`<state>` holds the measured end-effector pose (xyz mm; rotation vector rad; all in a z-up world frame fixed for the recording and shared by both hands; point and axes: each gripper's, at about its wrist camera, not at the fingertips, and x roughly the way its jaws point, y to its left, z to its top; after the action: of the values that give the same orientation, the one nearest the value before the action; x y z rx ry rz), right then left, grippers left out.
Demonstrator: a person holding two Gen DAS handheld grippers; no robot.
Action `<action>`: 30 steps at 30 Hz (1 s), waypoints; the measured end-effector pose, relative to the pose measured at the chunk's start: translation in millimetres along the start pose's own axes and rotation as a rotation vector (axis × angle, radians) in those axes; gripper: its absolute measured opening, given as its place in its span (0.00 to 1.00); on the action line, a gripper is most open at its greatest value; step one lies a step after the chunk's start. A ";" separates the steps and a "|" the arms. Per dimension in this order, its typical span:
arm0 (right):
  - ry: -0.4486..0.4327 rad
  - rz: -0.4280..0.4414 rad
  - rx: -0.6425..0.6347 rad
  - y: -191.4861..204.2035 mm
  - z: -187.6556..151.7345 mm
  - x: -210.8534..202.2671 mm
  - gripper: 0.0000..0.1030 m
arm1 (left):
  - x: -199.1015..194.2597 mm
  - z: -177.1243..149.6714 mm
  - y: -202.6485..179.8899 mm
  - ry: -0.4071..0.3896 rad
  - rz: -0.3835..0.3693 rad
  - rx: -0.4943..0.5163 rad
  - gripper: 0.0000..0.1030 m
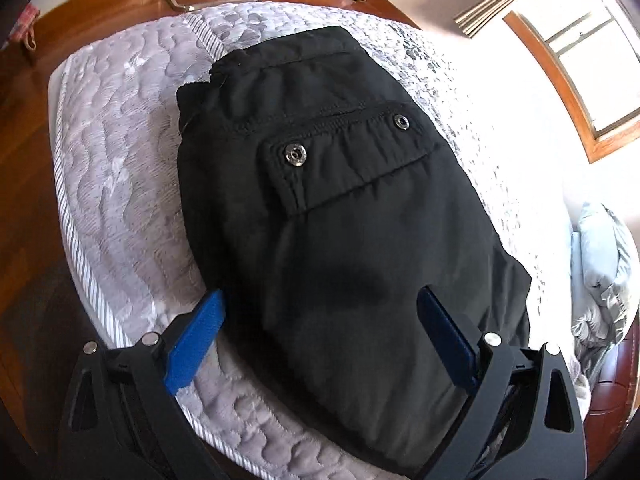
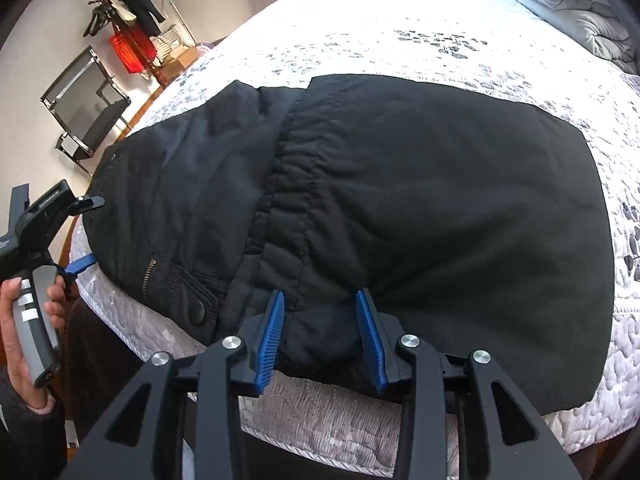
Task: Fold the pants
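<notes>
Two tongs work the black pants [image 2: 400, 200], which lie folded on the bed [image 2: 440, 48] just ahead of both. We should lift the near edge evenly and keep layers aligned. Our right tongs [image 2: 320, 336] stand narrowly parted, straddling that edge; our left tongs [image 1: 320, 344] spread wide, holding nothing.

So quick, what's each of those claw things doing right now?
Left gripper: open wide, holding nothing.
Right gripper: part open around a bunch of the black pants; grip unclear.
</notes>
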<state>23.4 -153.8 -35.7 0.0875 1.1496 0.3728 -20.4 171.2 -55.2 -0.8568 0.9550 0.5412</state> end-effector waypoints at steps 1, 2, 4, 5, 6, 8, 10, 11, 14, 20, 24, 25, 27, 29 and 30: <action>0.003 -0.005 -0.002 0.8 0.2 0.7 0.37 | 2.7 0.3 -3.9 -0.004 0.010 0.008 0.93; 0.005 -0.010 -0.004 2.4 1.6 1.9 0.37 | 4.3 -0.7 -5.9 -0.003 0.016 0.011 0.93; 0.010 -0.020 -0.008 3.7 2.3 2.9 0.38 | 7.8 -1.9 -7.7 -0.005 0.023 0.005 0.93; 0.013 -0.026 -0.013 4.6 2.6 3.7 0.38 | 11.9 -2.4 -10.2 -0.016 0.029 -0.003 0.93; 0.017 -0.031 -0.016 5.2 2.9 5.0 0.38 | 16.9 -4.1 -11.5 -0.027 0.036 -0.007 0.93; 0.025 -0.039 -0.016 6.0 4.1 8.2 0.39 | 18.9 -9.5 -17.2 -0.045 0.064 0.001 0.94; 0.035 -0.051 -0.016 7.9 5.3 10.8 0.39 | 20.5 -12.3 -21.4 -0.050 0.096 0.015 0.94; 0.042 -0.060 -0.021 9.3 6.4 11.7 0.39 | 19.8 -14.5 -24.8 -0.065 0.111 0.019 0.94; 0.055 -0.082 -0.032 13.1 8.6 14.1 0.39 | 16.6 -19.9 -27.4 -0.100 0.167 0.013 0.94; 0.066 -0.112 -0.027 16.8 10.1 18.7 0.40 | 20.5 -14.6 -1.9 -0.094 0.126 -0.105 0.94; 0.076 -0.128 -0.027 18.2 12.1 21.9 0.40 | 23.8 -12.1 -1.1 -0.096 0.114 -0.143 0.97; 0.080 -0.131 -0.026 18.0 12.9 22.9 0.40 | 26.9 -11.1 -3.6 -0.087 0.121 -0.136 0.97; 0.084 -0.138 -0.027 23.0 14.7 24.4 0.40 | 32.9 -8.2 -3.9 -0.082 0.123 -0.138 0.97; 0.083 -0.140 -0.027 25.1 16.8 25.7 0.40 | 35.2 -6.8 -5.9 -0.082 0.107 -0.163 0.97; 0.083 -0.139 -0.026 25.1 16.9 26.1 0.40 | 35.3 -6.0 -5.7 -0.081 0.092 -0.173 0.97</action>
<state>41.8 -119.6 -45.0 -0.0305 1.2246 0.2695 -1.9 164.3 -85.7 -0.9417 0.8859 0.7403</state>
